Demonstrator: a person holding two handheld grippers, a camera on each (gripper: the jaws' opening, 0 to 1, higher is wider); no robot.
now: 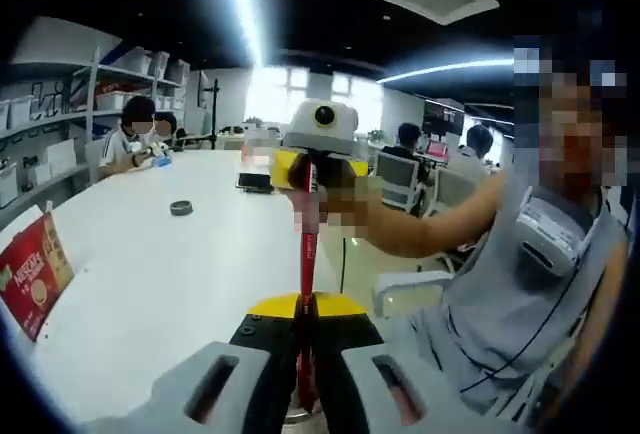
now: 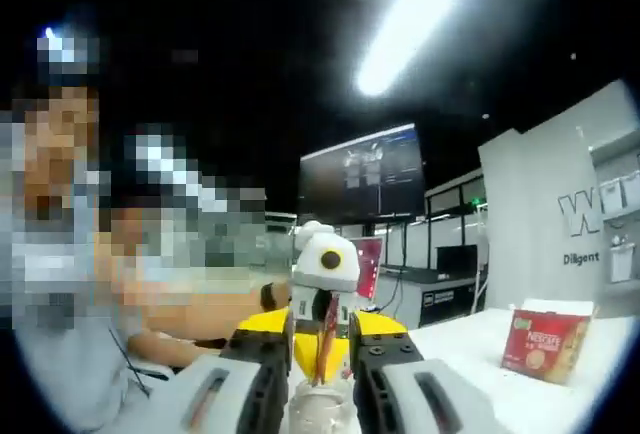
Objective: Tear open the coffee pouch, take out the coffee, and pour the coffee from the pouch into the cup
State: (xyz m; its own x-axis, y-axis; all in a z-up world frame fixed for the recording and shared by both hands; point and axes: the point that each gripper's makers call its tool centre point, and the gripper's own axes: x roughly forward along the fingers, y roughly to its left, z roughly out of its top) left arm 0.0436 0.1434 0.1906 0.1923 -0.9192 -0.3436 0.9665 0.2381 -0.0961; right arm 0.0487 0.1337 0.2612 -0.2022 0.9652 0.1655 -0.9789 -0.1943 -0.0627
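A red box (image 1: 33,272) stands at the near edge of the white counter (image 1: 160,274), with a small dark ring (image 1: 181,208) and a phone (image 1: 255,182) lying farther along it. Shelves (image 1: 60,124) line the wall, and a dark monitor (image 2: 362,172) hangs beyond a long ceiling light (image 2: 420,14)

Red coffee stick (image 1: 308,284), red Nescafé box (image 2: 543,345), white table (image 1: 160,274), grey-and-yellow left tool (image 1: 305,379)

An open office: long white table (image 1: 150,264), storage shelves (image 1: 70,119), wall monitor (image 2: 362,172), seated people (image 1: 135,139).
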